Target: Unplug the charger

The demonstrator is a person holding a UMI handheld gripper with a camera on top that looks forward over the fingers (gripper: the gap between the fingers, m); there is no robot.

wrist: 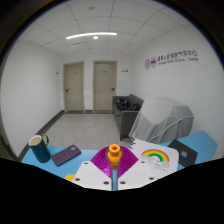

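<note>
- Nearest the camera, an orange knob-shaped piece (pixel 115 152) is sitting on top of a purple patch (pixel 108 168), with a white strip running down from it toward the lens; whether this is part of the claw or something it is holding, I cannot tell.
- Whether the claw is open or closed is not something I can make out from here, since its tips are not showing clearly.
- Just beyond, the bench (pixel 200 143) is carrying a dark teal mug (pixel 39 148) off to one side, a purple phone-like slab (pixel 67 154) beside it, and a white card with a rainbow (pixel 153 157) on the other side.
- Farther off, the room is opening onto two doors (pixel 90 86), a wall sign (pixel 171 59), and a grey covered bulk (pixel 160 118).
- As for the charger, I am not seeing one I could name with confidence; a dark object (pixel 186 155) is lying past the rainbow card, but it is too small to identify.
- Judging the risks: with the view tilted up at the room, the claw may be reaching blind and could be closing on the wrong item.
- A sideways sweep could be knocking the mug or pushing the phone-like slab off the bench.
- Pulling on a cable instead of the plug body could be straining it.
</note>
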